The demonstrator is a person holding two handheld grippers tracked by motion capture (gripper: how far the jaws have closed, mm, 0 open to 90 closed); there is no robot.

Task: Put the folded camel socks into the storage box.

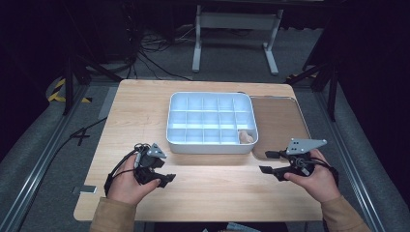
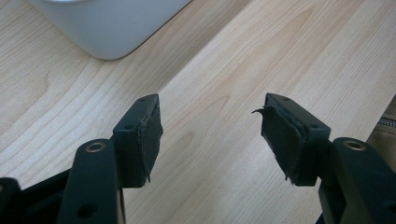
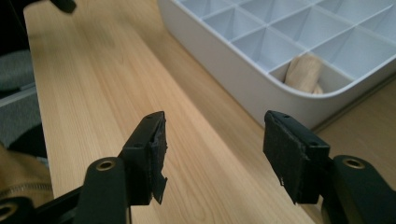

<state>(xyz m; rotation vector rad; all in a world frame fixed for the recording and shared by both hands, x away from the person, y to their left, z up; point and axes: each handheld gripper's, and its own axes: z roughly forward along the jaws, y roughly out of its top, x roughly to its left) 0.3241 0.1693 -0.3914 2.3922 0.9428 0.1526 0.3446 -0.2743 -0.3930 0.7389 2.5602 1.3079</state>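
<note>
both grippers are released over the wooden surface (image 1: 203, 188): left gripper (image 1: 162, 179) near the white tray's (image 1: 211, 145) near-left corner, right gripper (image 1: 269, 162) at its near right. a tan piece (image 1: 246, 137) lies in the tray's near-right compartment.

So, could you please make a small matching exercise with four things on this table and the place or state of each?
Things:
1. white tray
2. tan piece
3. brown mat
4. right tongs

Places or states:
a. flat on the table, right of the white tray
b. open, holding nothing
c. middle of the table, many compartments
d. in the near right corner compartment

Pairs: 1-c, 2-d, 3-a, 4-b
</note>
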